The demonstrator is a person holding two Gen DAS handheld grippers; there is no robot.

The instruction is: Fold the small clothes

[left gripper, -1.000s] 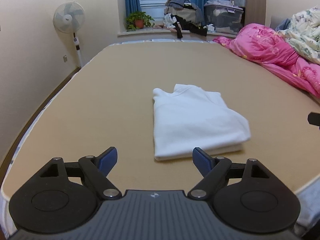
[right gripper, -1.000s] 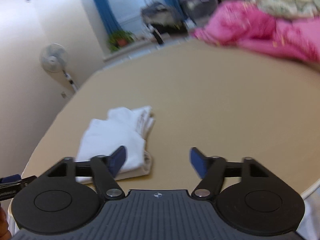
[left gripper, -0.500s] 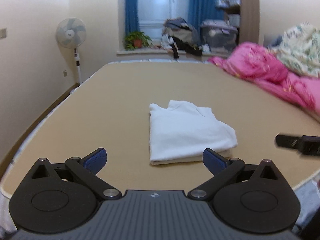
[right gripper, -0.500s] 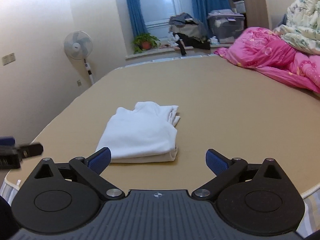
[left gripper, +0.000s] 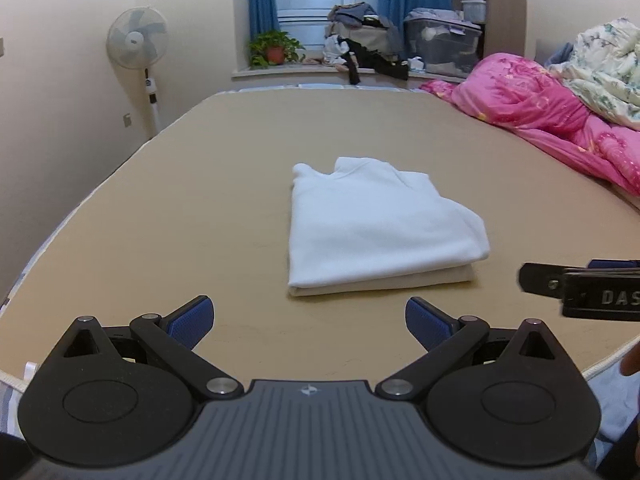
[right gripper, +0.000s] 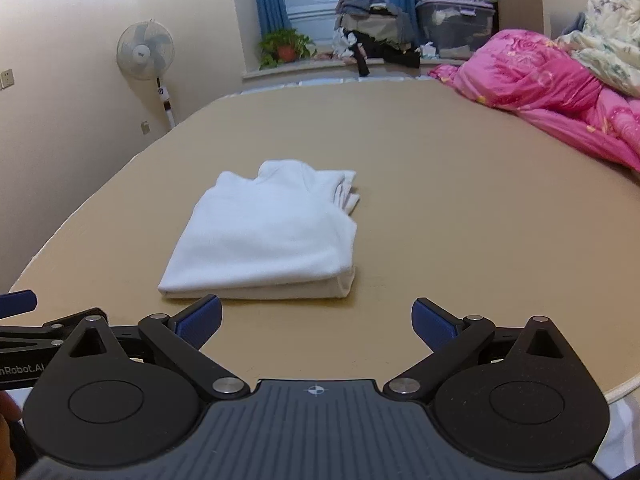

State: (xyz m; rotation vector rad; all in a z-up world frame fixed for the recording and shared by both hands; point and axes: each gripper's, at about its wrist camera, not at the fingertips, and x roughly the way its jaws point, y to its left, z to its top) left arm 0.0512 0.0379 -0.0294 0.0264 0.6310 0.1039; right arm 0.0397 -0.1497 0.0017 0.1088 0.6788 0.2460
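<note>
Both sets of jaws have just spread wide and grasp nothing: the left gripper (left gripper: 310,316) and right gripper (right gripper: 316,316) have drawn back to the bed's (left gripper: 200,208) near edge. The white garment (left gripper: 372,224) lies folded at mid-bed, at twelve o'clock from the left gripper, eleven o'clock from the right. This fold looks finished.

I see my left gripper (left gripper: 310,320) tipped downward, its blue pads (left gripper: 191,320) spread wide after just opening, nothing between them. My right gripper (right gripper: 316,322) sits the same way, jaws just opened and empty. From the left camera, the right gripper's finger pokes in at three o'clock.
</note>
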